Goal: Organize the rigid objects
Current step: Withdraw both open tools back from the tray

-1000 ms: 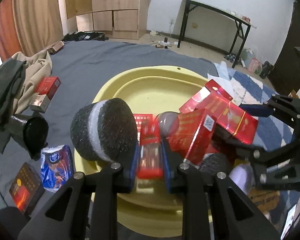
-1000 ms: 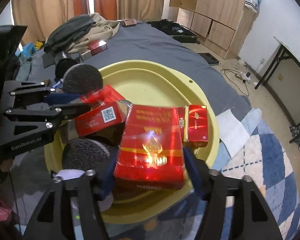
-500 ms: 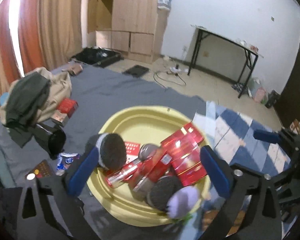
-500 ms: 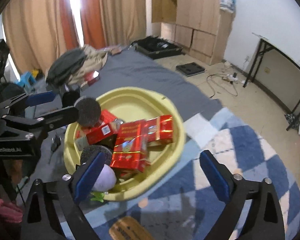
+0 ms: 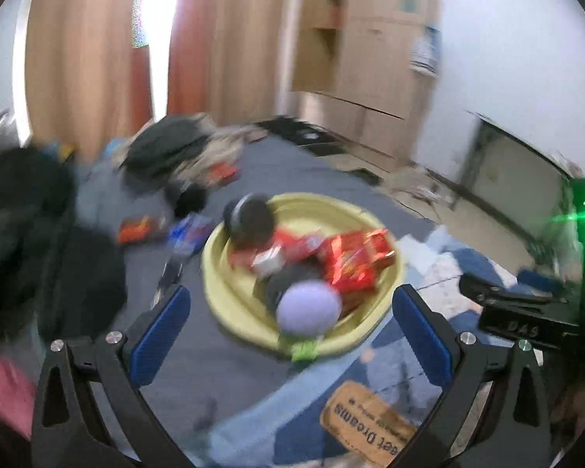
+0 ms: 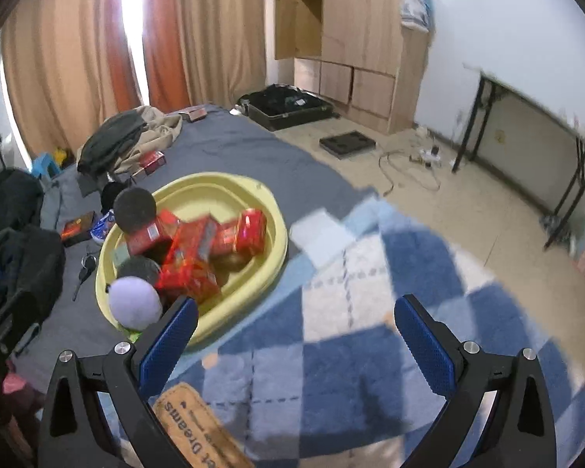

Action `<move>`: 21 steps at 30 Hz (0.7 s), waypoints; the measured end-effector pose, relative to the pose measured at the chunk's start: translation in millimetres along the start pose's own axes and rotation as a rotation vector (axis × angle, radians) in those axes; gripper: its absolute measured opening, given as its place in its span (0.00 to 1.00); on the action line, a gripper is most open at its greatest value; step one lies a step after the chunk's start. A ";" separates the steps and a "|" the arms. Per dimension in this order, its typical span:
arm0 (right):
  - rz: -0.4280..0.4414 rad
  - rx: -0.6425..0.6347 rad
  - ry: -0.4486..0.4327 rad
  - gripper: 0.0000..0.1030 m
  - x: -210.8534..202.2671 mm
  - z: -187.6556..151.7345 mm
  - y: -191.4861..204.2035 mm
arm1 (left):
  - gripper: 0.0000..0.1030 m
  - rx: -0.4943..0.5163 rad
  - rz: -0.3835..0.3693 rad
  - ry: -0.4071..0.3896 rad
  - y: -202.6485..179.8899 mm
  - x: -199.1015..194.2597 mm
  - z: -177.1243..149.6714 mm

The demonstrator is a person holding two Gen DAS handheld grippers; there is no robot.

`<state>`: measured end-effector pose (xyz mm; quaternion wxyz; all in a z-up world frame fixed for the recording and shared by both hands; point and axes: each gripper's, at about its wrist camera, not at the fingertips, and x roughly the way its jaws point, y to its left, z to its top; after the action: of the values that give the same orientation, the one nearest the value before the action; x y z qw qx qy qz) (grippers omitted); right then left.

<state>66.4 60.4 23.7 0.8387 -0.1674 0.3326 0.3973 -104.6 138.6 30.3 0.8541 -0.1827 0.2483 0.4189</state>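
On the grey bed cover (image 6: 253,156) and the blue-and-white checked blanket (image 6: 370,292) sits the yellow basin (image 6: 271,214), and both my grippers hang well above it with nothing in them: the left gripper (image 5: 288,327) has its blue pads spread wide, and the right gripper (image 6: 292,335) is spread just as wide. Most of the rigid things are already heaped in the basin: the red cartons (image 6: 193,257), the dark round sponge-like pucks (image 6: 134,204) and a pale lilac ball (image 6: 134,300) near the closer rim. I judge the step in hand to be fetching the stragglers, so I would take the larger ones first: the black cylinder (image 5: 191,199) beside the clothes pile (image 6: 128,140), then the red boxes (image 6: 150,160) near it, then the flat dark-red box (image 6: 76,226) and blue packet (image 6: 101,228) just beside the basin, last the keys (image 6: 84,269). My left view is smeared, so I would settle it before descending, approach each box across its narrow sides, and drop pieces into the bare far half of the basin, not onto the tilted heap.
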 end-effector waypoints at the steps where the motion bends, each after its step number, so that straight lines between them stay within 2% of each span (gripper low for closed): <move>1: 0.021 0.036 -0.006 1.00 5.1 -8.8 -4.0 | 1.00 0.026 0.047 0.010 -3.0 5.6 -14.4; 2: 0.037 0.050 -0.012 1.00 10.9 -17.4 -6.4 | 1.00 0.062 0.091 0.046 -7.0 16.1 -27.7; 5: 0.039 -0.050 -0.026 1.00 24.9 -41.8 1.2 | 1.00 0.046 0.107 0.051 -6.3 30.2 -41.6; 6: 0.048 -0.114 -0.015 1.00 32.2 -49.1 8.3 | 1.00 0.058 0.115 0.064 -8.2 39.7 -45.2; 10: 0.053 -0.227 0.046 1.00 61.8 -61.7 21.0 | 1.00 0.067 0.137 0.107 -8.3 67.5 -56.6; 13: 0.070 -0.235 0.055 1.00 82.4 -61.5 20.3 | 1.00 0.043 0.144 0.131 -6.3 79.4 -66.1; 15: 0.080 -0.225 0.048 1.00 93.1 -60.1 17.9 | 1.00 0.041 0.165 0.120 -6.2 83.5 -71.7; 18: 0.101 -0.232 0.049 1.00 109.8 -58.1 16.7 | 1.00 0.064 0.174 0.146 -10.7 98.9 -79.8; 21: 0.117 -0.245 0.096 1.00 130.7 -60.1 17.5 | 1.00 0.080 0.160 0.149 -16.7 109.4 -84.1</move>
<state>87.8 111.1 -110.4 0.7704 -0.2678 0.3307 0.4749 -56.4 153.4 -99.2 0.8037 -0.1585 0.3412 0.4610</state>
